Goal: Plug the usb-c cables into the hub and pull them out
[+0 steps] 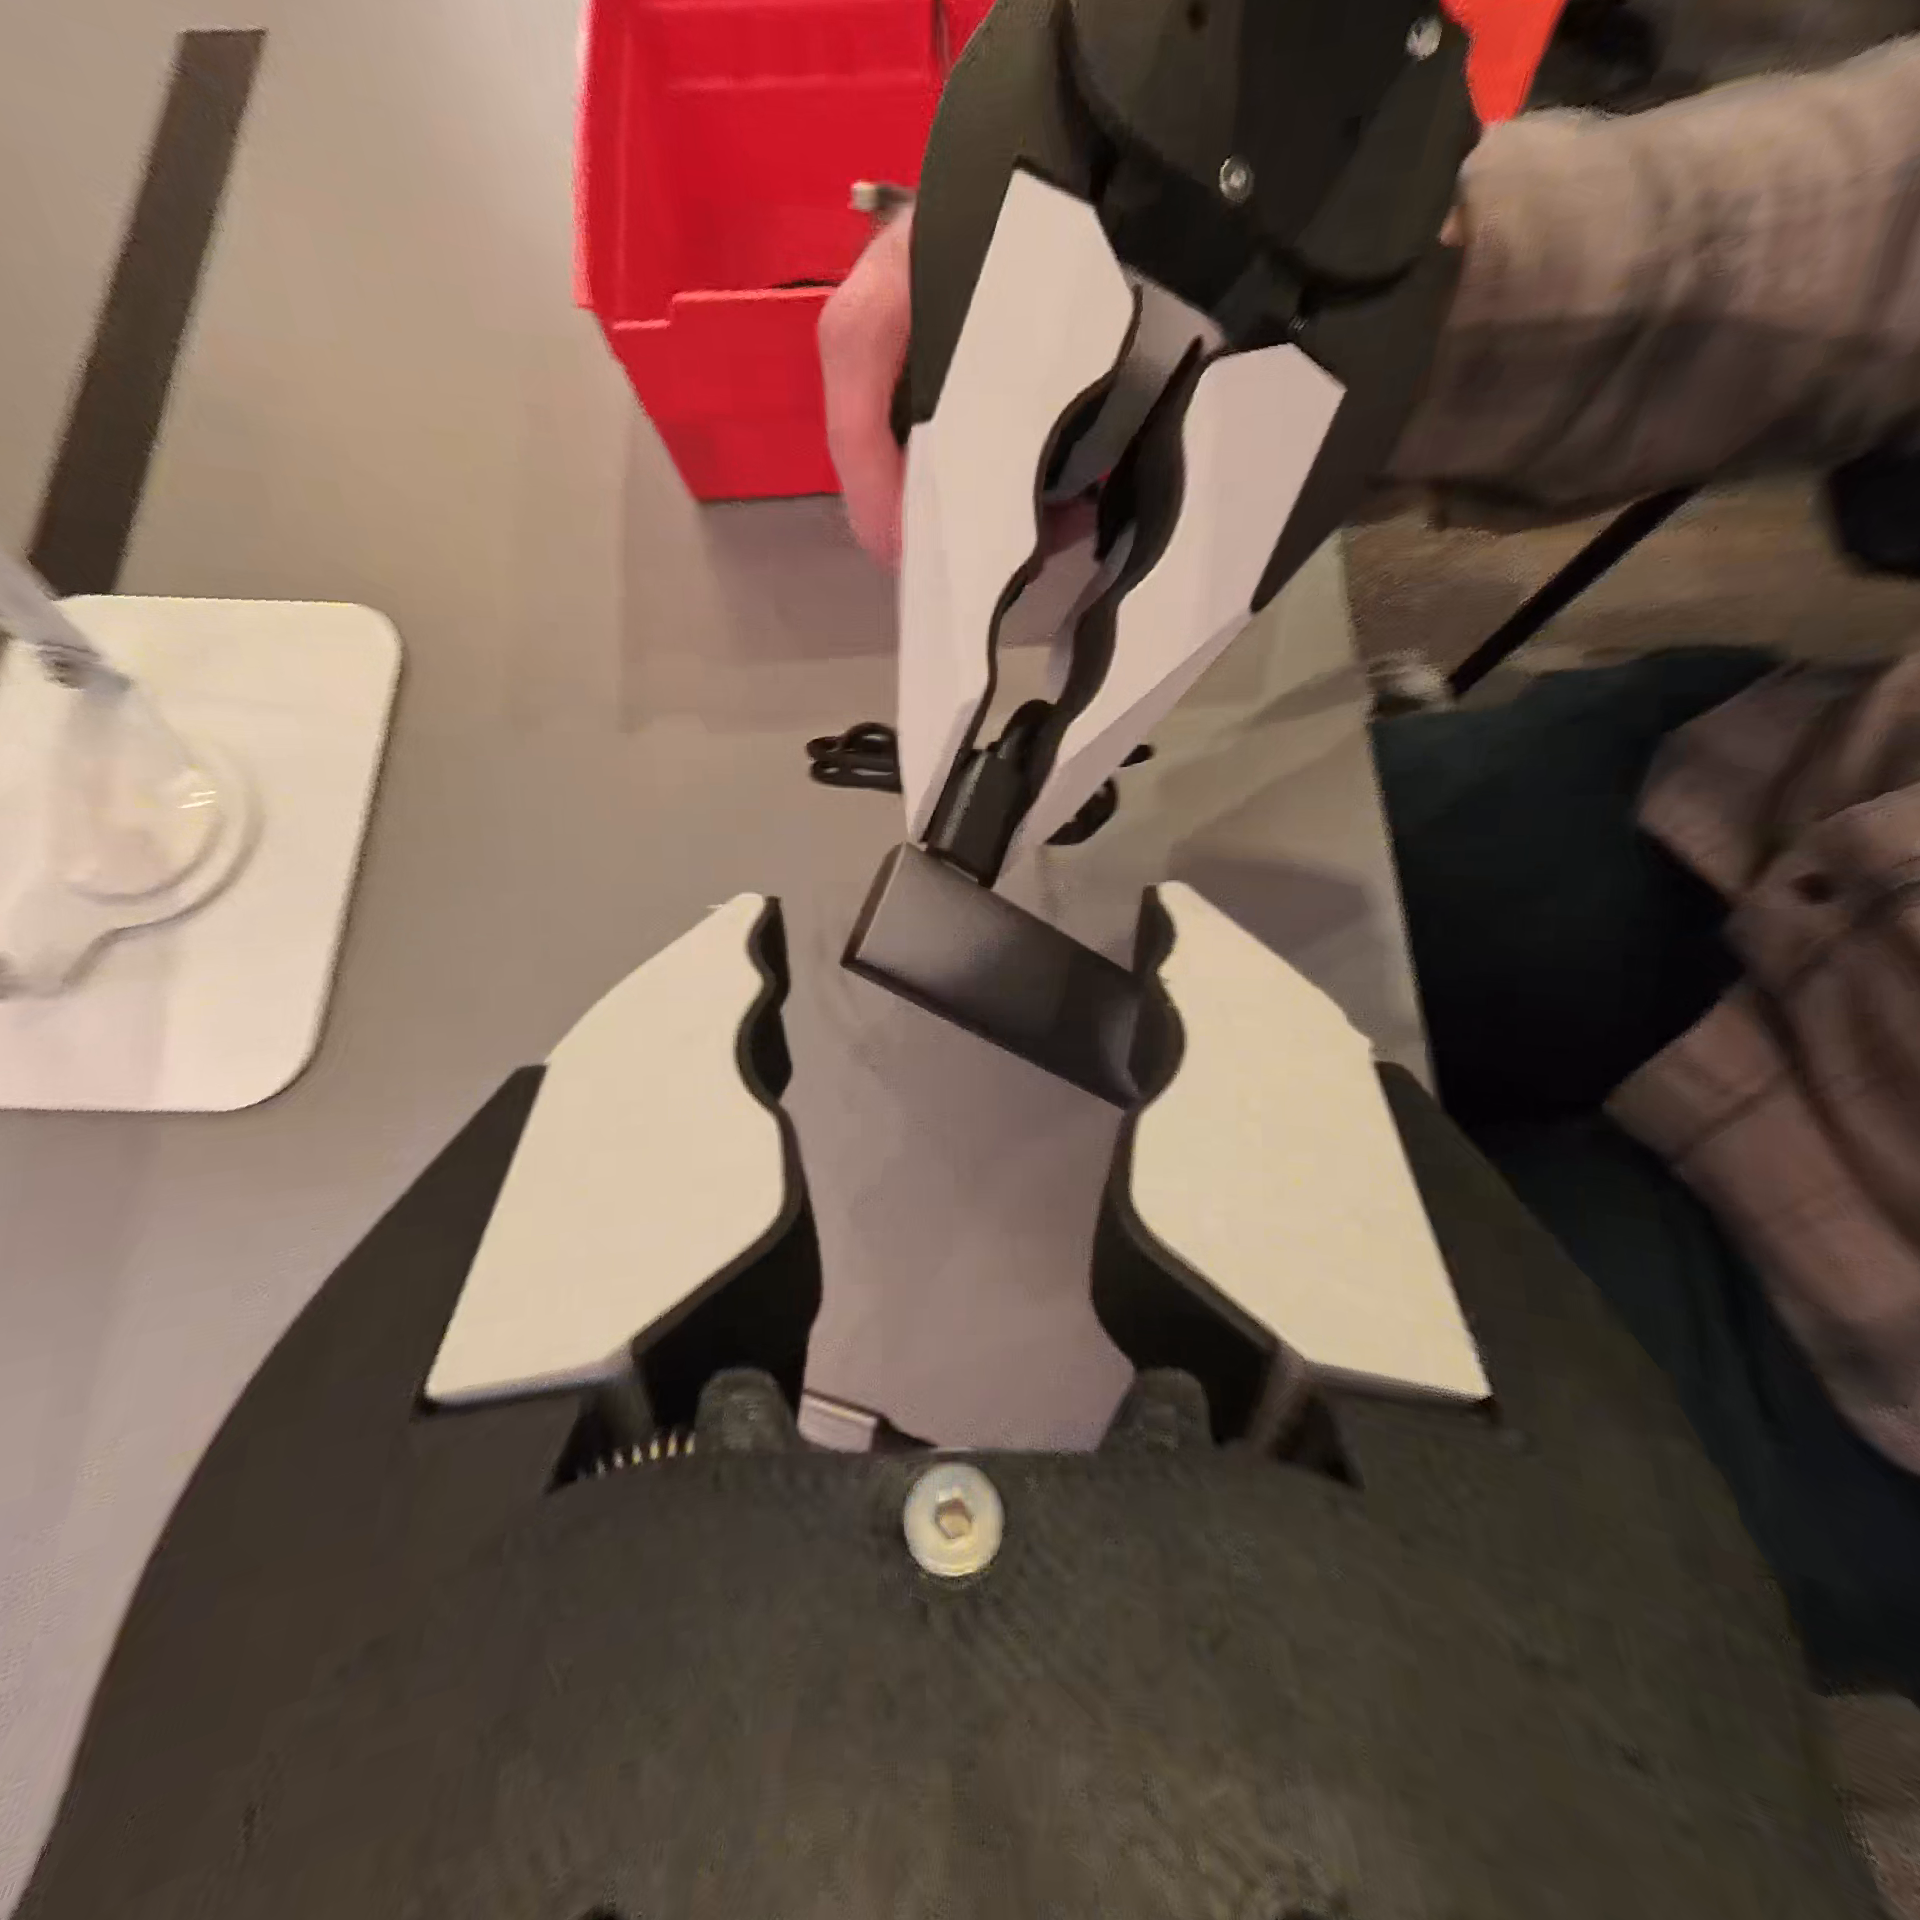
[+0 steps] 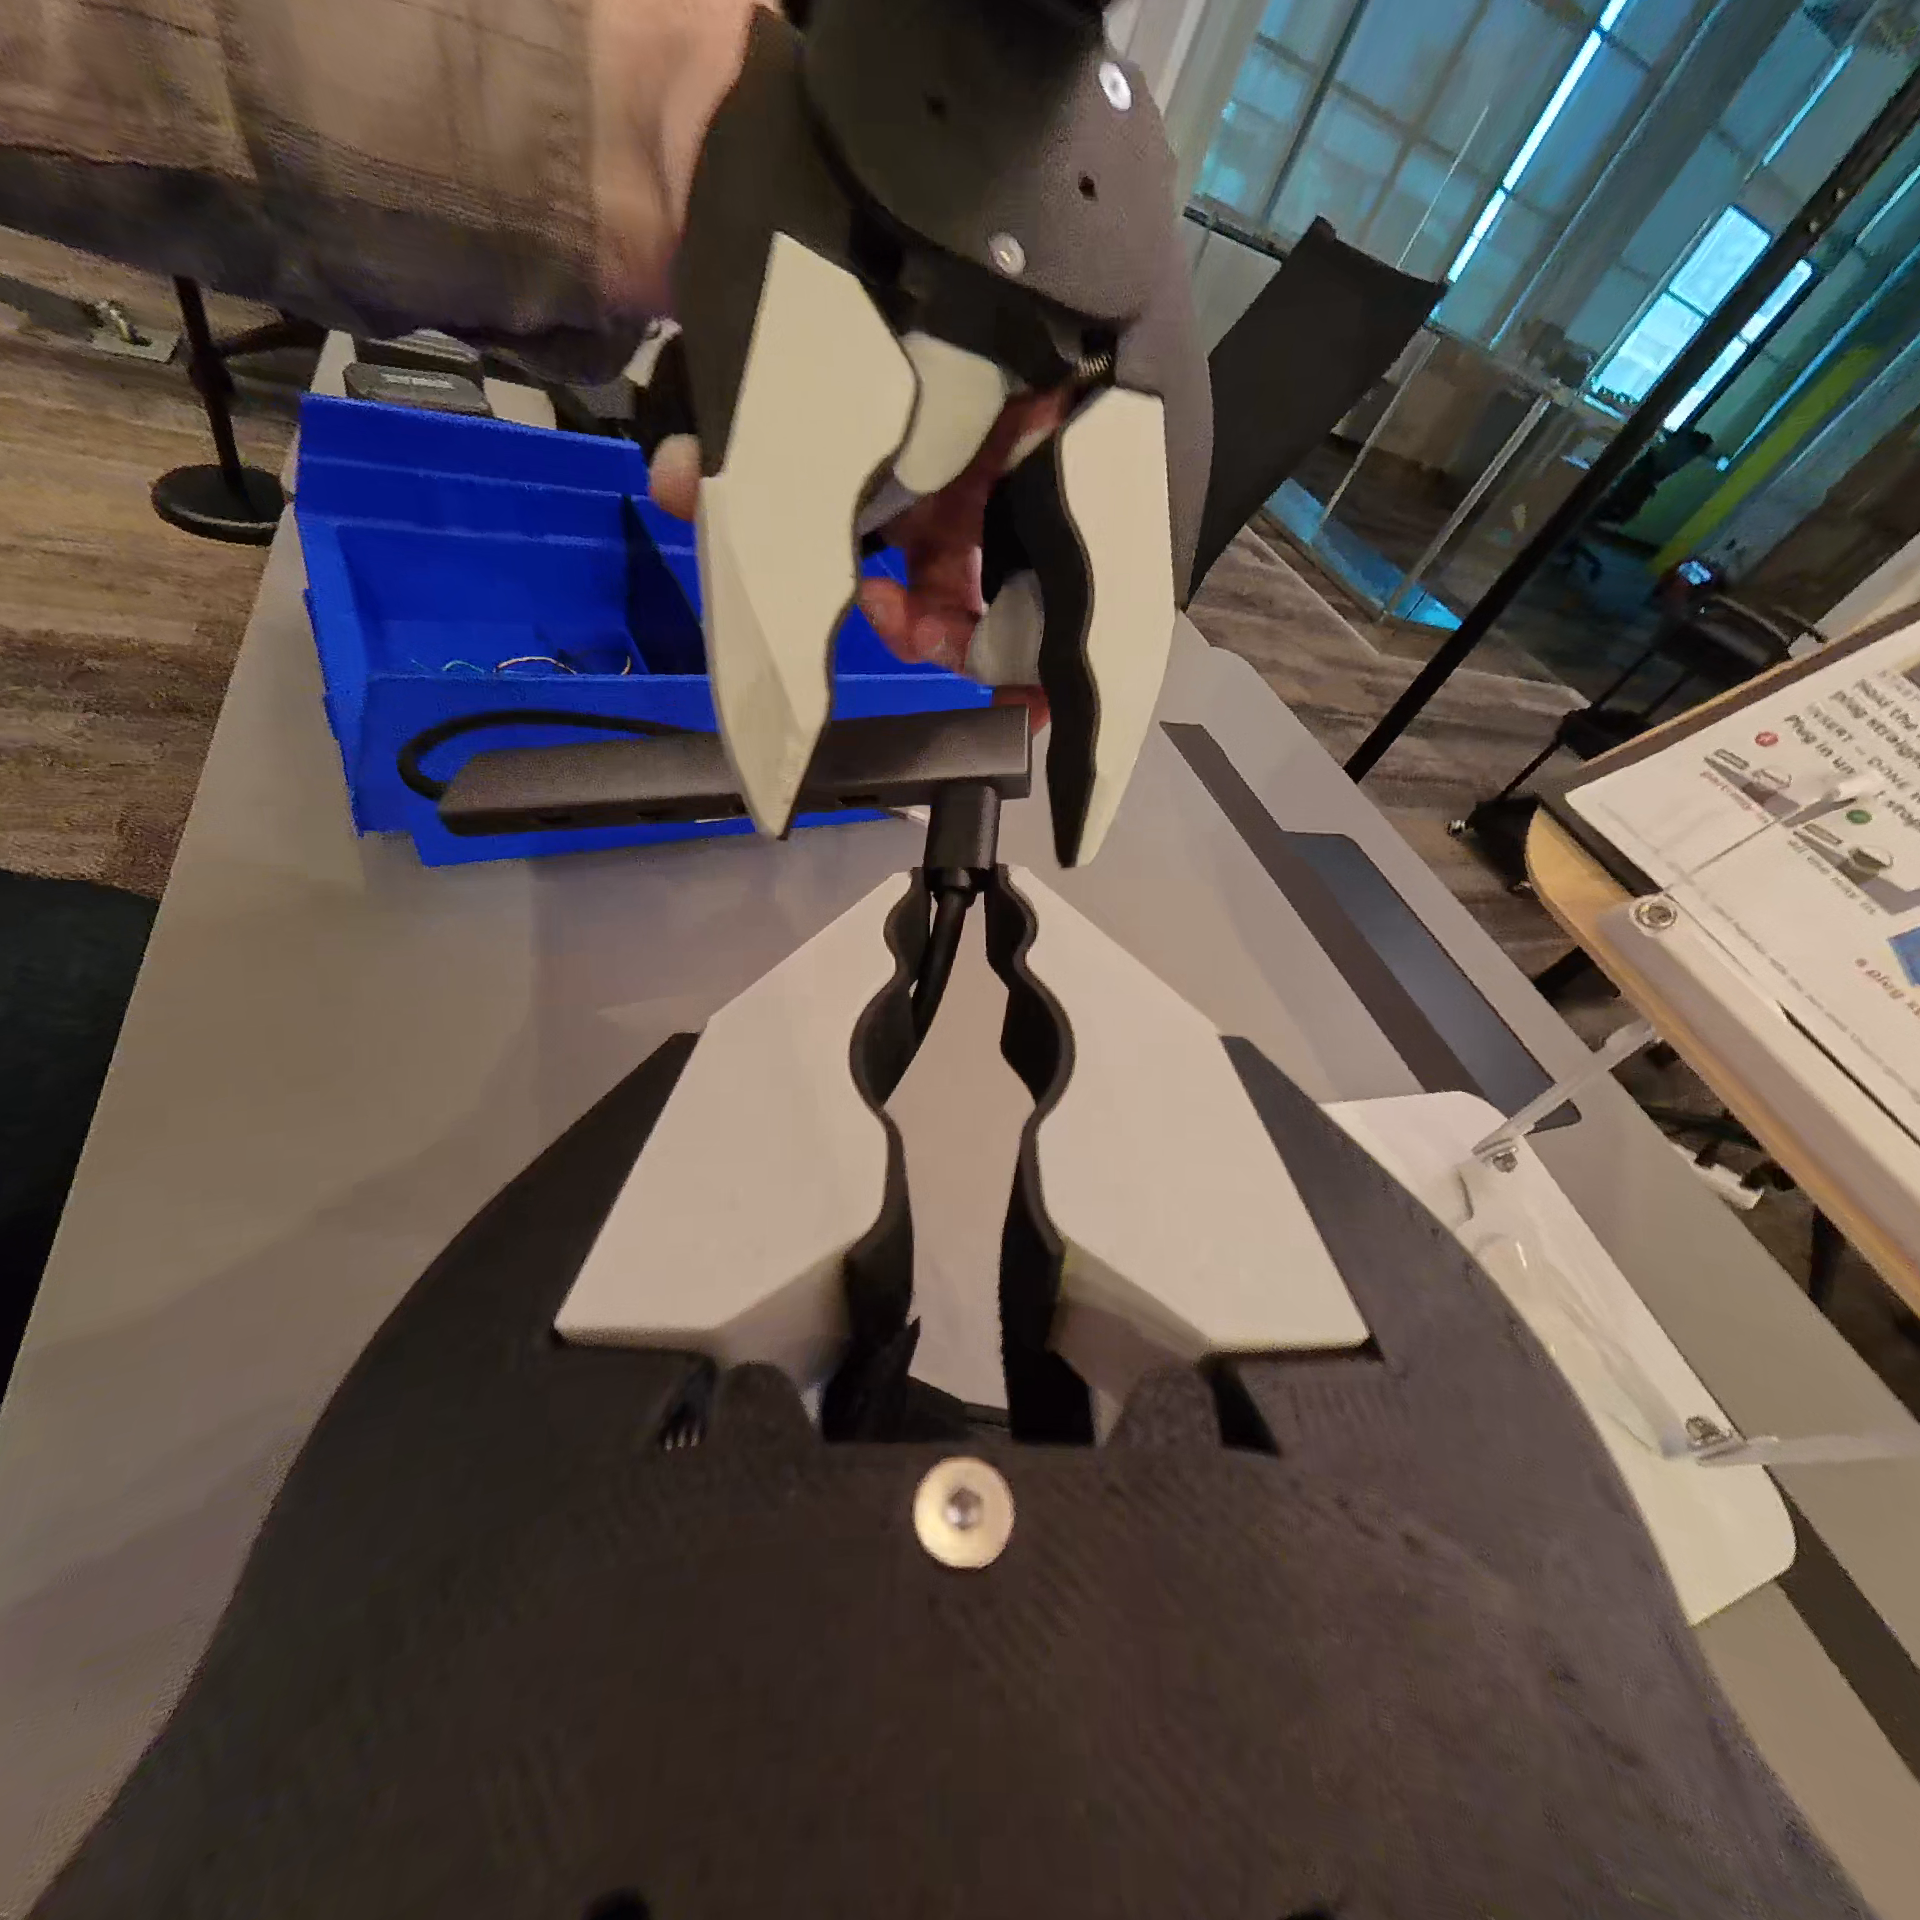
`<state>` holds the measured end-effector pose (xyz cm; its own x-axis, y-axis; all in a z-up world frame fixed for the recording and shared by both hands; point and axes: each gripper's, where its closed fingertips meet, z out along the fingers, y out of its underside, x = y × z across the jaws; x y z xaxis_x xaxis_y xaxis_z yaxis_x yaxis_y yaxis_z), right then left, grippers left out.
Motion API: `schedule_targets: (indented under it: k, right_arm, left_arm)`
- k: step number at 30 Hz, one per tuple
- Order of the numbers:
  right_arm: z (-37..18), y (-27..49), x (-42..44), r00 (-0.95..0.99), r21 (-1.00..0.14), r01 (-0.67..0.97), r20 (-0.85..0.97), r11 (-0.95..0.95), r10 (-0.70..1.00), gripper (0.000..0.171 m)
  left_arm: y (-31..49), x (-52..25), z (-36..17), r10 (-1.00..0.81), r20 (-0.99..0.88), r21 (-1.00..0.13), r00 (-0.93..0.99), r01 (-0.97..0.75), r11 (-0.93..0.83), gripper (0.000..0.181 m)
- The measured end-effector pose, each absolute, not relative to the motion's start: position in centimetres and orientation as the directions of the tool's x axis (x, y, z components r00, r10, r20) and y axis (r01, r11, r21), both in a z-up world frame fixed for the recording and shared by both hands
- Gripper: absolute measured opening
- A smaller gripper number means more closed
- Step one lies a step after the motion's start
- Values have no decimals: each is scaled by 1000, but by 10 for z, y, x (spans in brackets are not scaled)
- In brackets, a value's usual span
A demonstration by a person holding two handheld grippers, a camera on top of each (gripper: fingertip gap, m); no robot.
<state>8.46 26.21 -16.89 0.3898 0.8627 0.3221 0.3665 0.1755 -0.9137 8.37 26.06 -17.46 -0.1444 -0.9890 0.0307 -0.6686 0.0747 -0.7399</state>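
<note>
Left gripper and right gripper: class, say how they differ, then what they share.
The left gripper is open, while the right gripper is shut. The left clamps nothing, the hub loose between its fingers; the right pinches the cable plug. Both have white fingers.

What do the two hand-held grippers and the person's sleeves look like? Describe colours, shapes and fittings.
Each hand-held gripper, left and right, has a textured black body, a silver hex bolt at its centre and two pale grey wedge fingers with wavy black inner pads. The sleeves are grey-brown knit.
</note>
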Motion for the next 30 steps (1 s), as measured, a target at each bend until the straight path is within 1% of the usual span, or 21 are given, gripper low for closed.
schedule_targets:
  k: [3, 6, 9, 11, 17, 21, 24, 27, 30]
  right_arm:
    - [-169, 257, 84, 366, -901, 374, 360, 219, 858, 8]
    - [-170, 254, 85, 342, -886, 390, 392, 251, 854, 8]
    - [-168, 252, 86, 332, -869, 404, 431, 286, 839, 8]
    - [-168, 251, 87, 318, -843, 433, 475, 320, 820, 8]
    - [-166, 247, 90, 315, -774, 490, 587, 402, 746, 8]
    - [-172, 245, 90, 301, -749, 516, 613, 415, 730, 9]
    - [-170, 241, 89, 311, -745, 507, 628, 434, 713, 8]
    - [-165, 238, 88, 309, -664, 555, 724, 501, 617, 12]
    - [-163, 233, 85, 268, -547, 634, 819, 547, 508, 12]
  left_arm:
    - [254, 87, -176, -976, 126, -761, -179, -648, 21, 46]
    - [246, 87, -181, -957, 188, -747, -220, -664, 6, 37]
    - [235, 83, -189, -924, 277, -710, -263, -704, -12, 40]
    - [228, 82, -191, -904, 312, -703, -292, -711, -13, 35]
    - [217, 89, -188, -860, 386, -762, -333, -641, -93, 9]
    - [215, 89, -194, -865, 372, -782, -337, -616, -96, 9]
    - [212, 89, -193, -859, 375, -790, -348, -604, -100, 9]
    - [211, 88, -193, -849, 400, -783, -346, -611, -120, 9]
    - [211, 87, -197, -836, 434, -772, -337, -616, -153, 9]
